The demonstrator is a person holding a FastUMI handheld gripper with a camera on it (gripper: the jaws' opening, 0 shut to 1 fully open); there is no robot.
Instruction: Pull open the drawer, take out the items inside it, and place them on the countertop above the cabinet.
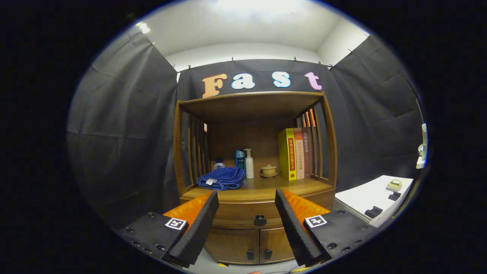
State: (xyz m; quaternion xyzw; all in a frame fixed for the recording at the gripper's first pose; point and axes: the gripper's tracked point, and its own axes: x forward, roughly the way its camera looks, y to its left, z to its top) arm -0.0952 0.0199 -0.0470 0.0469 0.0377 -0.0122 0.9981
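A wooden cabinet [255, 114] stands ahead of me against the black cloth wall. Its drawer [243, 213] is shut, with a dark round knob [260, 220] at the middle of its front. The knob lies beyond my fingertips, in line with the gap between them. My gripper [246, 198] is open and holds nothing; its two fingers [198, 228] stand wide apart and short of the cabinet. The countertop [262, 187] above the drawer carries a folded blue towel [222, 178], a white pump bottle [249, 163], a small lidded pot [269, 170] and three upright books [295, 153]. The drawer's contents are hidden.
Below the drawer are two shut cabinet doors [247, 243] with small dark handles. A small bottle [219, 164] and a blue box [239, 158] stand behind the towel. To the right of the cabinet is a white table [365, 199] with small objects on it.
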